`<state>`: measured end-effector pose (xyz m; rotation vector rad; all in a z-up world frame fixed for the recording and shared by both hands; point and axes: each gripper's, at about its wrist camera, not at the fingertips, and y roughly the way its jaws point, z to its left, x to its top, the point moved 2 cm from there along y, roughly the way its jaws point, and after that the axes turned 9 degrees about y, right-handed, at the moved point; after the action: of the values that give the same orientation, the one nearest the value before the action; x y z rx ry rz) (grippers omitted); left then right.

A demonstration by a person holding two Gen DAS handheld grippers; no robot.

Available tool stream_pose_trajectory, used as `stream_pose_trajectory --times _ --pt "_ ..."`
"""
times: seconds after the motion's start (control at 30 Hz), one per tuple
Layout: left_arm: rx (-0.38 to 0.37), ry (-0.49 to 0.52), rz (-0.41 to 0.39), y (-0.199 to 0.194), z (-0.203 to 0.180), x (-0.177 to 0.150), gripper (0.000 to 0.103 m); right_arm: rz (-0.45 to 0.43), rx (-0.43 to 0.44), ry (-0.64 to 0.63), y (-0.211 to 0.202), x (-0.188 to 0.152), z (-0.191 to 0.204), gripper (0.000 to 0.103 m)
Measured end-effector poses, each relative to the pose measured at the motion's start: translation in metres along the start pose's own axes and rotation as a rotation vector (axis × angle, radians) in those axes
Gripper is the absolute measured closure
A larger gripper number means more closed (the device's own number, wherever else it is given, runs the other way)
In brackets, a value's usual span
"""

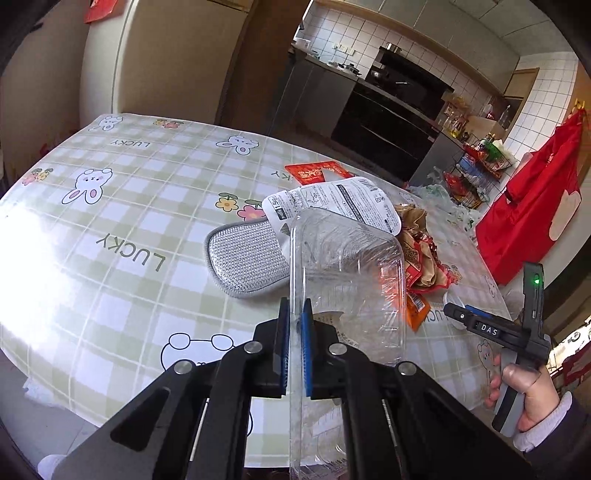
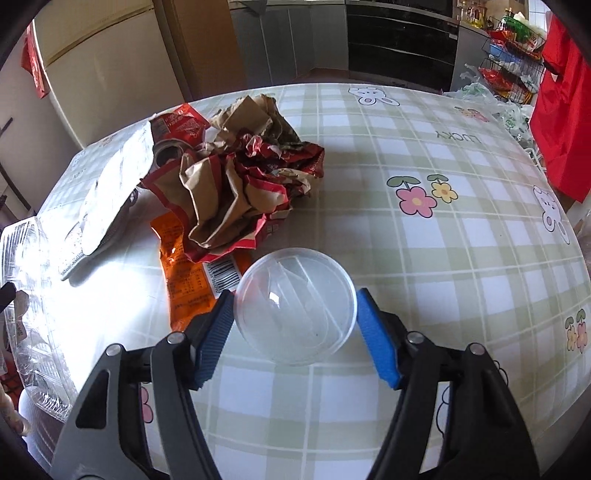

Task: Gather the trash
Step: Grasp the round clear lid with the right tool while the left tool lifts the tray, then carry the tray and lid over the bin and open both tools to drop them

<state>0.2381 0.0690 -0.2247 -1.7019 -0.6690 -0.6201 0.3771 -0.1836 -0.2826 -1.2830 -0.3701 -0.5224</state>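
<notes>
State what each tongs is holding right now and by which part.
Left tongs: shut on the clear plastic tray, pinching its thin rim. Right tongs: open around the round clear lid; no grip visible.

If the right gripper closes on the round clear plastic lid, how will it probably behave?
The round clear lid looks thin, so it is probably light and may flex between the right gripper's pads. Its smooth rim could slip on the glossy tablecloth. It lies flat, so rolling seems unlikely.

Sunlit checked tablecloth (image 1: 122, 206) – tiled kitchen wall (image 1: 347, 33), black oven (image 1: 391, 110) behind.
</notes>
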Motion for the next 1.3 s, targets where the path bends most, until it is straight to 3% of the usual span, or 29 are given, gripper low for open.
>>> stream_pose_trajectory --times 0.63,1.0,1.3 --pt "0.018 0.048 -0.160 -0.110 -0.011 0.011 0.097 -0.231 0.205 -0.109 -0.174 -0.044 0.070 0.036" --pt "0.019 0.070 -0.239 -0.170 -0.022 0.001 0.097 -0.304 0.267 -0.208 -0.244 -0.084 0.102 0.036" --pt "0.027 0.062 -0.298 -0.203 -0.020 -0.003 0.097 -0.308 0.279 -0.259 -0.267 -0.109 0.109 0.036"
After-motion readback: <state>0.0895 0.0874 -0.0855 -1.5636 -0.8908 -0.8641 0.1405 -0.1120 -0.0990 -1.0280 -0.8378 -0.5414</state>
